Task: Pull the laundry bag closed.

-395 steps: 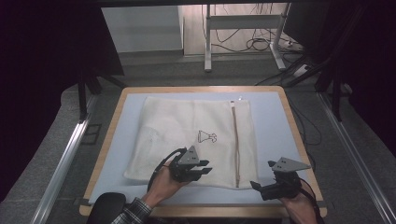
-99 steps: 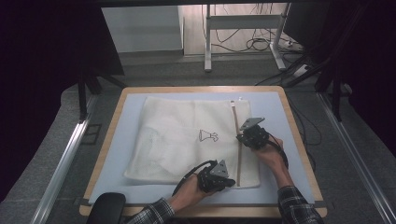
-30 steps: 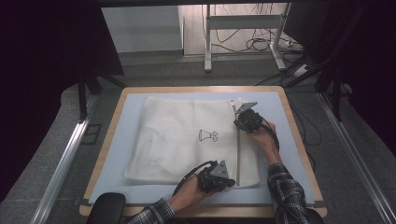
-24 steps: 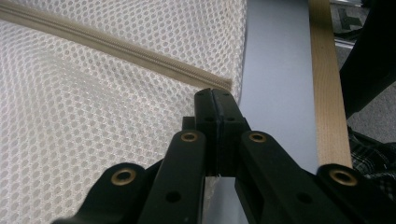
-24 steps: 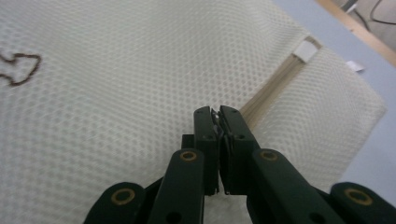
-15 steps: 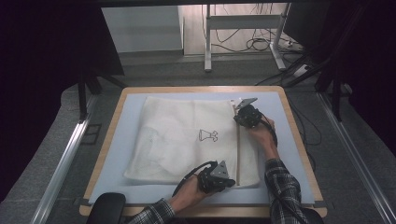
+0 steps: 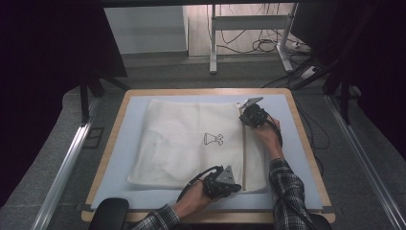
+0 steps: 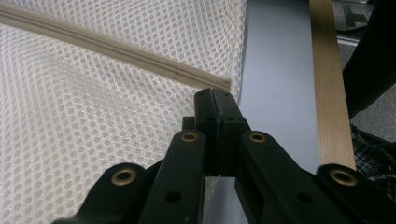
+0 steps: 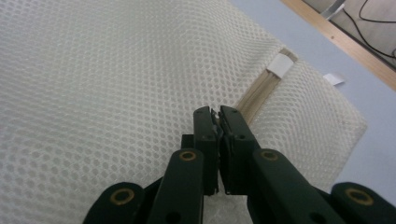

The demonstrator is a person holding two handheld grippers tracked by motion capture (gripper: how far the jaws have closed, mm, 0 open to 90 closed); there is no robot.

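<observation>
Two claws are working at opposite ends of one zipper (image 7: 244, 153) on a white mesh bag (image 7: 191, 143), which is lying flat on the pale blue mat of the wooden-edged surface (image 7: 297, 124). The left claw (image 7: 233, 187) is sitting at the bag's near edge, its jaws pressed together right at the zipper's near end; in the left gripper view the left claw's tips are closing on the mesh where the beige zipper tape stops, just beside the bag's edge. The right claw (image 7: 245, 117) is reaching to the far end of the zipper, near the bag's far right corner. In the right gripper view its jaws are standing almost together over the zipper line, seemingly pinching something small there, though I cannot tell what. A small white tab (image 9: 282, 64) is showing at the zipper's end just beyond. A small black printed figure (image 7: 214, 139) is marking the middle of the bag.
</observation>
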